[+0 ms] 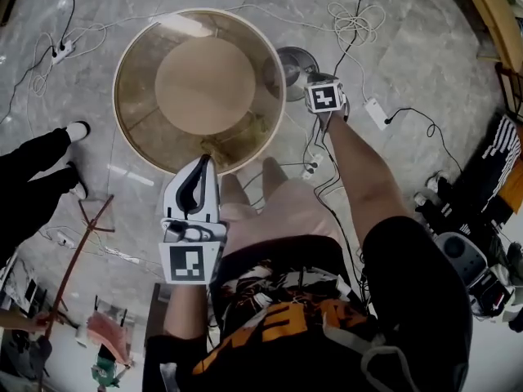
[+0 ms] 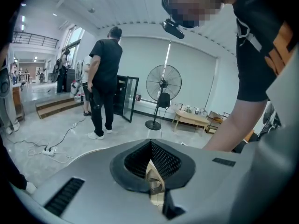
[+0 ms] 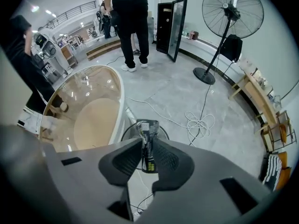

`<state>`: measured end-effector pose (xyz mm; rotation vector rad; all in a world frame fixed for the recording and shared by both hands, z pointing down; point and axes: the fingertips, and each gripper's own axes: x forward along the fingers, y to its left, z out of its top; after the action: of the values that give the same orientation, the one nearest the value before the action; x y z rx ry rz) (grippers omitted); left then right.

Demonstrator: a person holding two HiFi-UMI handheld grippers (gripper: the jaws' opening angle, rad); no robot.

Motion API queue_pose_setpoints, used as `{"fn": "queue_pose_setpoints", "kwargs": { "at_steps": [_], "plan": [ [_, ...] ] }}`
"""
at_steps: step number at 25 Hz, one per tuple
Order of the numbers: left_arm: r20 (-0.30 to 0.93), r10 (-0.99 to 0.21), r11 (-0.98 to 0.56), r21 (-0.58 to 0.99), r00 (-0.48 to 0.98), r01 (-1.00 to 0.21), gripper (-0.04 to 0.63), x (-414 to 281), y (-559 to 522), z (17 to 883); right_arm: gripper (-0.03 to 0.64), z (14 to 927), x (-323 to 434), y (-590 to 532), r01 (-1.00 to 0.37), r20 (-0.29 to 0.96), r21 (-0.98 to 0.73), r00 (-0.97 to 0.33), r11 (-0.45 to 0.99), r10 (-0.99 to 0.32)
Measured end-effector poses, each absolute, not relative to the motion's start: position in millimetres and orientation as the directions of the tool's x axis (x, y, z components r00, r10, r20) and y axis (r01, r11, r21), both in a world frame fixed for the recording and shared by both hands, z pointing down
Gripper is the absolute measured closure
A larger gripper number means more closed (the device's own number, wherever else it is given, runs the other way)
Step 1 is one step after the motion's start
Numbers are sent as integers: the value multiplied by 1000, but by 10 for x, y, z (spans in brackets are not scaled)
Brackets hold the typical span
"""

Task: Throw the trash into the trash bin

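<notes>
Head view: the left tongs (image 1: 200,166) hang at the near edge of the round glass counter (image 1: 137,72). The right tongs (image 1: 324,96) sit just beside the metal trash bin (image 1: 292,62) on the floor.

Left gripper view: the left tongs (image 2: 152,171) are clamped on a crumpled tan scrap (image 2: 154,183); a standing person (image 2: 103,78) and a fan (image 2: 163,85) are behind.

Right gripper view: the right tongs (image 3: 147,155) pinch a dark wrapper (image 3: 147,143) upright, directly over the trash bin (image 3: 165,133), beside the counter (image 3: 93,115).
</notes>
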<state>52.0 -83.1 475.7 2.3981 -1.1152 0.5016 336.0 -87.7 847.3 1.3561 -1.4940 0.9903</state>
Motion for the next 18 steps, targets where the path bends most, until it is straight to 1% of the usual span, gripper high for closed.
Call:
{"fn": "queue_pose_setpoints", "kwargs": {
  "at_steps": [2, 3, 13, 16, 18],
  "plan": [
    [499, -615, -582, 235, 610, -779, 572, 587, -803, 4742, 447, 8465, 3400, -842, -997, 954, -16, -37, 75, -299],
    [502, -613, -584, 232, 610, -778, 572, 606, -789, 4738, 422, 8448, 3412, -821, -998, 956, -21, -39, 66, -290],
    [495, -624, -576, 233, 605, -784, 572, 584, -802, 4704, 440, 8427, 3341, -740, -995, 961, -66, -83, 70, -264],
    [488, -634, -575, 221, 600, -788, 572, 527, -804, 4673, 440, 8356, 3248, -790, -992, 951, -82, -107, 97, -290],
    [477, -647, -575, 208, 595, -791, 572, 483, -811, 4617, 442, 8203, 3092, -890, -982, 929, -107, -154, 154, -337]
  ]
}}
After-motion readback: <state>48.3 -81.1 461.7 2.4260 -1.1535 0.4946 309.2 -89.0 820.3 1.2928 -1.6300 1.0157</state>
